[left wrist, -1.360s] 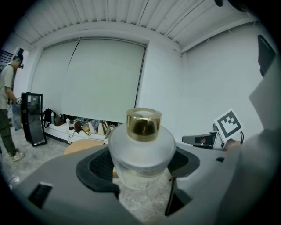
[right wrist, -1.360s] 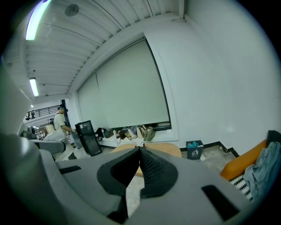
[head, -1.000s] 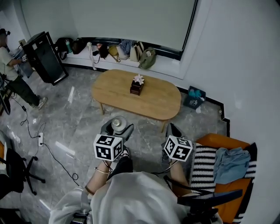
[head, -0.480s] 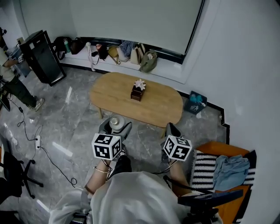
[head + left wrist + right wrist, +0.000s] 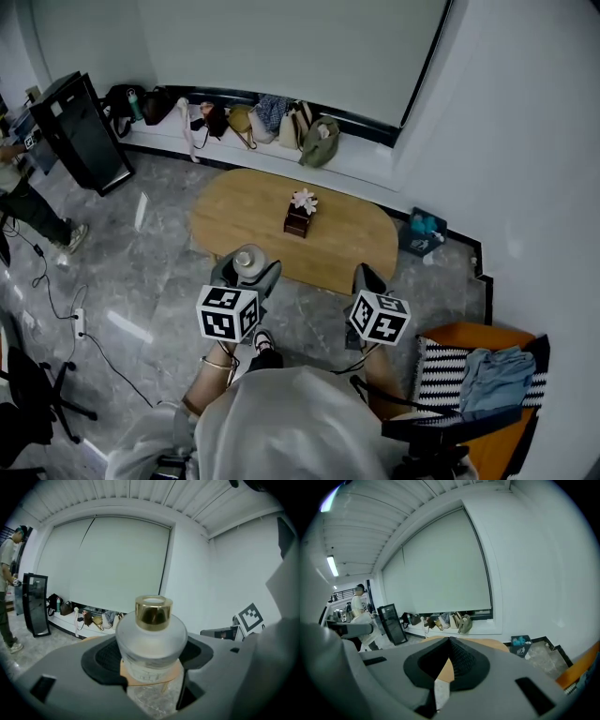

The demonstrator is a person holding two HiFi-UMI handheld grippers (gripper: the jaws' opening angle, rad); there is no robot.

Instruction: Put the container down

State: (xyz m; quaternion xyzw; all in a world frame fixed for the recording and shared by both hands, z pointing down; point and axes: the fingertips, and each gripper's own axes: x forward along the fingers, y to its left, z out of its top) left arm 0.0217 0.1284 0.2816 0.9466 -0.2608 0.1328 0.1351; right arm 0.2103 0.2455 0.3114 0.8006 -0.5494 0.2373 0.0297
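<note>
- The oval wooden table (image 5: 337,239) stands ahead of us on the grey marble floor, bare apart from a small dark box with a flower (image 5: 298,217) near its middle; we judge it the place where the container should go
- We take the step in hand to be the carry: the container is held up in the air at the table's near edge and is not yet set on anything
- The next move, as we judge it, calls for reaching forward over the wood, lowering until the base sits flat on a bare patch well apart from the box, and only then easing the grip
- Our left claw (image 5: 248,277) is clamped on the container, its dark pads pressing the two sides of the body
- Our right claw (image 5: 449,641) holds nothing, its pads drawn together at the tips, and it hangs level with the left, off to the side
- The container (image 5: 150,641) is a squat round bottle of frosted glass with sloping shoulders, standing upright in the grip; faint print on its lower body is too blurred to read
- Its short gold cap (image 5: 153,612) sits on top, shiny, and looks open or hollow at the centre
</note>
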